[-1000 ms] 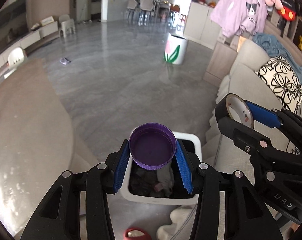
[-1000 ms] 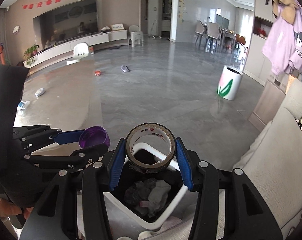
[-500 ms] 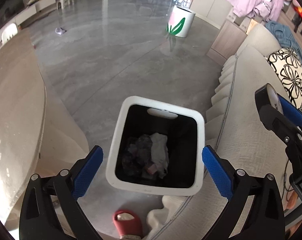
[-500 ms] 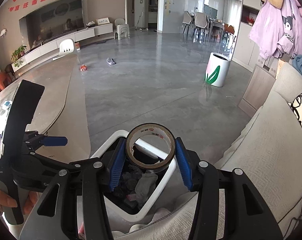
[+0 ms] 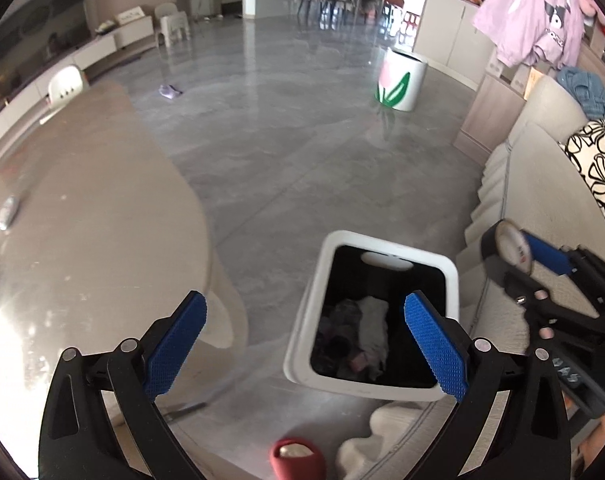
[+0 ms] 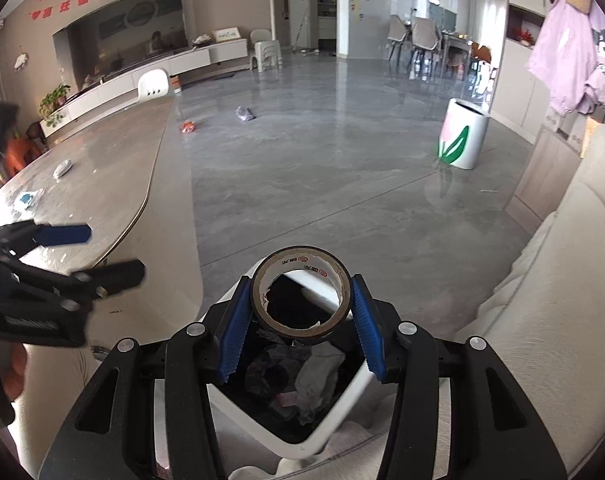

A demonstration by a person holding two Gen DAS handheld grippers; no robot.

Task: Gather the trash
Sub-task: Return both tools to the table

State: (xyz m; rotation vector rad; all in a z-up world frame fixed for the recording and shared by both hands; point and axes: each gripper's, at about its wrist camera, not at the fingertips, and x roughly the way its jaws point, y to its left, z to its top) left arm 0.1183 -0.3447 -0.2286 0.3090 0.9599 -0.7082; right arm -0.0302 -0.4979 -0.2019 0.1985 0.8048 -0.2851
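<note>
A white trash bin (image 5: 382, 245) with a black liner stands on the floor between the table and the sofa, with crumpled trash inside. My left gripper (image 5: 304, 346) is open and empty, above and left of the bin. My right gripper (image 6: 300, 332) is shut on a brown tape roll (image 6: 300, 294) and holds it over the bin (image 6: 322, 432). The tape roll also shows in the left wrist view (image 5: 510, 242). The left gripper shows blurred in the right wrist view (image 6: 62, 256).
A long beige table (image 5: 82, 220) lies to the left with small scraps (image 6: 62, 168) on it. A beige sofa (image 6: 542, 300) is on the right. A red slipper (image 5: 296, 458) lies by the bin. A tulip-print bin (image 5: 400, 80) stands far off.
My left gripper opened and let go of the purple cap, which is gone from view, then swung left toward the table. The right gripper kept the tape roll over the bin.
</note>
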